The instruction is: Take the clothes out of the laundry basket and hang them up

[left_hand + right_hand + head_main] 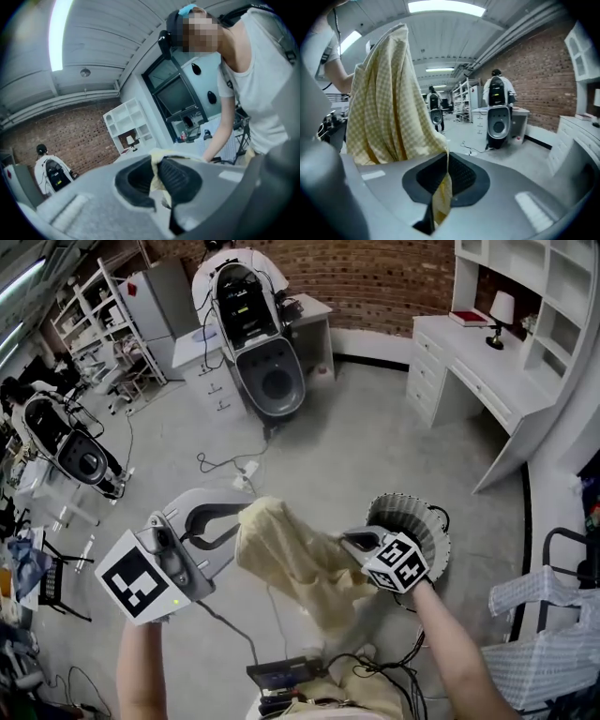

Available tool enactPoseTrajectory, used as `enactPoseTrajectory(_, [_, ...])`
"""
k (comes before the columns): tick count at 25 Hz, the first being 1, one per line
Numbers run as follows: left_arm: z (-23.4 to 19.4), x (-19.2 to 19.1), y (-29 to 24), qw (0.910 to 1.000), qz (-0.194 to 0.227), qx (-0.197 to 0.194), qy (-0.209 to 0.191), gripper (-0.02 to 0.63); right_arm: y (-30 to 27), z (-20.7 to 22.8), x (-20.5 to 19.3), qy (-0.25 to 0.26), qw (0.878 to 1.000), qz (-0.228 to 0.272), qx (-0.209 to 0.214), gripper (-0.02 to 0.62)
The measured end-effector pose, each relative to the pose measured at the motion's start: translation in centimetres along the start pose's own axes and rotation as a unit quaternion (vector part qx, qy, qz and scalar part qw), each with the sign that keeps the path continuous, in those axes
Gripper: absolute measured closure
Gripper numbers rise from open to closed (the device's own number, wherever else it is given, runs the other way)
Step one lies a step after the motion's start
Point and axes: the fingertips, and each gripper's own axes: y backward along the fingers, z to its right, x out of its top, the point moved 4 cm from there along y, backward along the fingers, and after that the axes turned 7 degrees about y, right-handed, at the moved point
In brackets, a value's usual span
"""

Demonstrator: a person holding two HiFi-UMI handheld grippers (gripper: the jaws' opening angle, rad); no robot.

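Note:
A pale yellow checked garment [295, 563] hangs spread between my two grippers above the floor. The left gripper [240, 513] is shut on its upper left edge; in the left gripper view a fold of the yellow cloth [156, 174] is pinched between the black pads. At the garment's right side the right gripper [345, 540] is shut on the cloth; in the right gripper view the checked garment [386, 103] rises to the left and a strip of it runs down between the pads. The white slatted laundry basket [420, 521] stands on the floor just behind the right gripper.
A white-and-blue checked shirt [544, 638] hangs at the lower right beside a dark chair frame [562, 549]. Cables and a power strip [246, 468] trail on the floor ahead. Grey pod-shaped machines [258, 334] and a white desk [487, 381] stand further off.

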Motion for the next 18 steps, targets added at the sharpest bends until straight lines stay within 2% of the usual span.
enactPoseTrajectory(4, [-1.8,-4.9,-0.2,0.9959,0.020,0.018,0.087,0.597,3.5,2.4,-1.9,-0.064,0.991,-0.003,-0.120,0.584])
enactPoseTrajectory(7, [-2.6,-8.4,-1.7,0.9923,0.018,0.010,0.122,0.597,7.9,2.9,-3.0,-0.102,0.973,0.000,-0.209,0.584])
enactPoseTrajectory(13, [-3.0,-12.5,-6.2,0.9929,0.006,-0.044,0.111,0.597,17.2,2.0,-3.4,-0.141,0.916,0.009,-0.376,0.584])
enactPoseTrajectory(18, [-2.1,-11.9,-9.7,0.9918,0.024,-0.096,0.081,0.597,23.4,-2.1,-2.6,-0.158,0.858,0.018,-0.488,0.584])
